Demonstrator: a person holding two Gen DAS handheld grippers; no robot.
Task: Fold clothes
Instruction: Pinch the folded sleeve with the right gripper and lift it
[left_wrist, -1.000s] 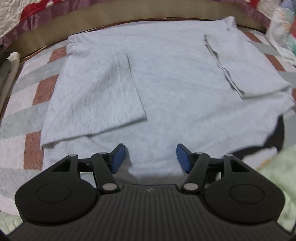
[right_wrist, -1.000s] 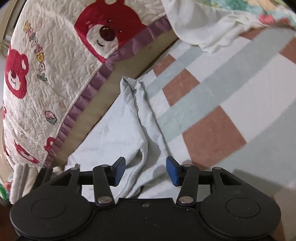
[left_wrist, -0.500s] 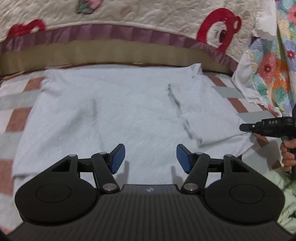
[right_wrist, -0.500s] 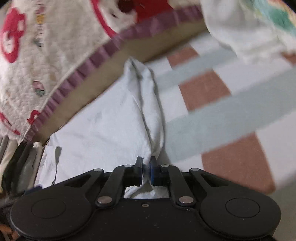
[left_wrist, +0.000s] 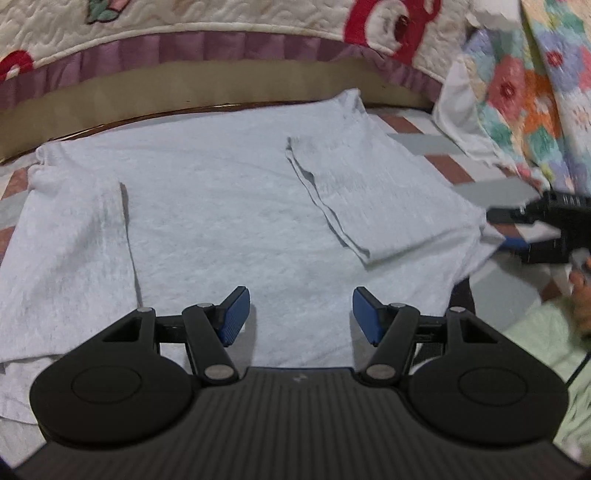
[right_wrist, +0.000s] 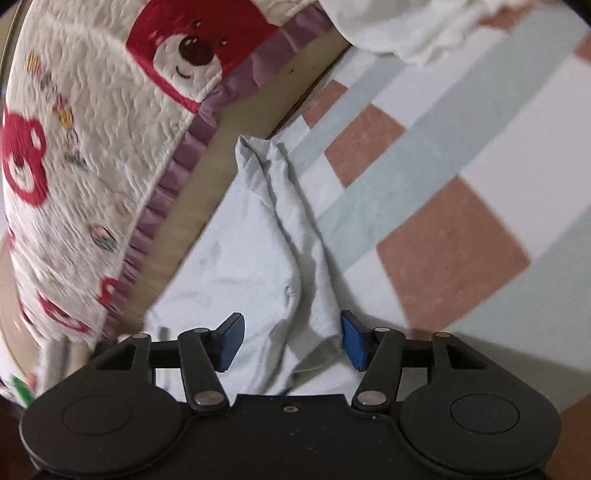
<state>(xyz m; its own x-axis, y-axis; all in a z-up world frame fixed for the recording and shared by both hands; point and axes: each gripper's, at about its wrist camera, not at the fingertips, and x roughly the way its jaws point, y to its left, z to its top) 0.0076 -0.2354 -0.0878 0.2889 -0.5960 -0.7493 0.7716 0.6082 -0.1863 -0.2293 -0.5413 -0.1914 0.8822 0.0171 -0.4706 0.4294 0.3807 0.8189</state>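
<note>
So there's a pale grey t-shirt (left_wrist: 229, 206) spread flat on the bed, lying on a checked sheet (right_wrist: 454, 236) of brown, grey-blue and white blocks, with its top edge right up against the far edge of the bed, where a tan strip and a quilt with red bears (right_wrist: 92, 122) run along. Both sleeves are folded in over the body of the shirt, one on each side, so it's a rough rectangle with two flaps on top. The left gripper (left_wrist: 301, 314) hangs over the near hem of the shirt, about the middle, jaws apart with nothing between them and not touching the cloth as far as the left wrist view shows. The right gripper (right_wrist: 291, 339) is down at the right-hand edge of the shirt, by the folded sleeve. Its jaws have just been opening, and now they stand wide with a bunched ridge of the shirt's edge sitting between them, pads not pressing on it, though the right pad is just beside the fabric. In the left wrist view that gripper shows up at the right edge, a bit blurred, with some fingers (left_wrist: 581, 295) of the person's hand under it. A flowery quilt (left_wrist: 524, 85) with a white edge is heaped at the far right corner of the bed.
</note>
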